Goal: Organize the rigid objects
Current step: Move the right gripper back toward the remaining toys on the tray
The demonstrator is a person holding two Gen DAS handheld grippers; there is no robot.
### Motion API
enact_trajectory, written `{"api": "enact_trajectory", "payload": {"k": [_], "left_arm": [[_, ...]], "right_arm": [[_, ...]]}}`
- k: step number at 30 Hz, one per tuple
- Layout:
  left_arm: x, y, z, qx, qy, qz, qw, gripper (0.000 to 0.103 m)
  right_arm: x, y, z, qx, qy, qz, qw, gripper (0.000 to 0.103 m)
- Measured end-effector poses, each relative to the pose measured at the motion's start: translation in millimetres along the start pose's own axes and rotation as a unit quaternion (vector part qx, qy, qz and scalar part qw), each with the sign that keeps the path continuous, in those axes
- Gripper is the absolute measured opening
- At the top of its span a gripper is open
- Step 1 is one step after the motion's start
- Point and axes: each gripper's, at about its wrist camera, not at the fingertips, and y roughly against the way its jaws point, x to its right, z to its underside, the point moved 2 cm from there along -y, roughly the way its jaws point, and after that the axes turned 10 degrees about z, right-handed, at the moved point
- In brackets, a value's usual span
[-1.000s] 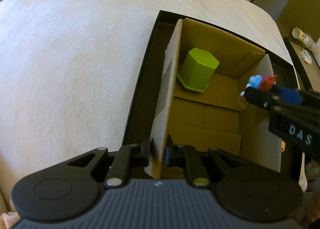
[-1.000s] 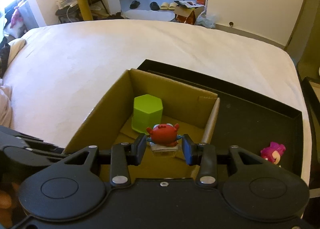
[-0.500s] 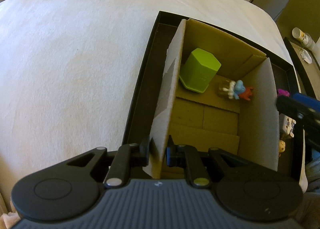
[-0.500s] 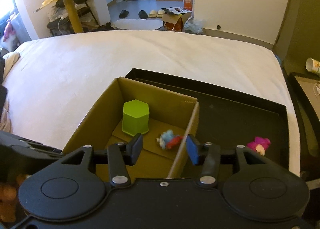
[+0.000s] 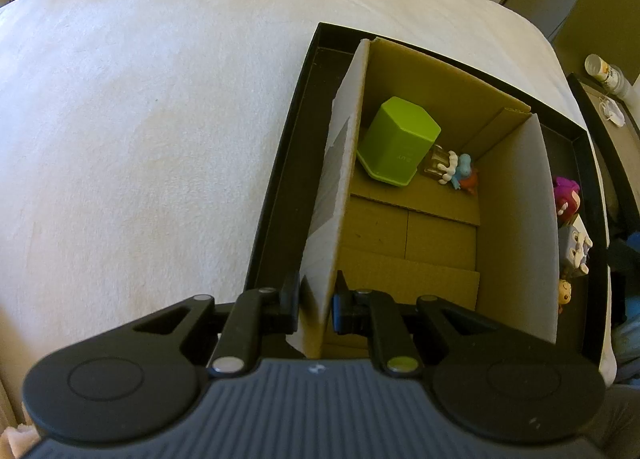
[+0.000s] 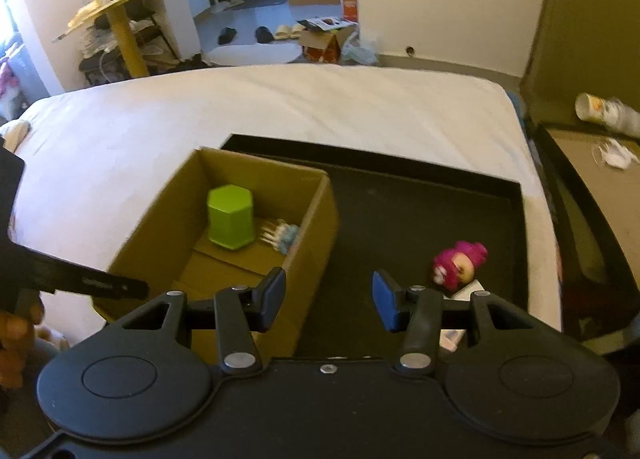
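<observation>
White bed ahead of both tools; left tool pinches cardboard box wall; right tool spread, empty, over black tray; cluttered room beyond.

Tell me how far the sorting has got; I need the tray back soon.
Done: a green hexagonal container and a small blue-and-red figurine lie in the cardboard box. In hand: the left tool clamps the box's wall; the right tool is open and empty over the black tray. Left: a pink figurine, a grey cube toy and a small yellow figure sit on the tray.
</observation>
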Motion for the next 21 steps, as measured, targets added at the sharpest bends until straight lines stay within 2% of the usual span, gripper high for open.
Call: {"api": "enact_trajectory", "payload": {"k": [11,17,21], "left_arm": [[0,1,1,0.001,0.000,-0.001,1.0000,0.014],[0,2,0,0.001,0.001,-0.001,1.0000,0.014],[0,2,0,0.001,0.002,-0.003,1.0000,0.014]], "right_arm": [[33,-14,32,-0.034,-0.039,0.027,0.998,0.049],[41,-24,49,-0.053,-0.041,0.033,0.997,0.049],[43,-32,55,-0.059,-0.018,0.037,0.997,0.049]]}}
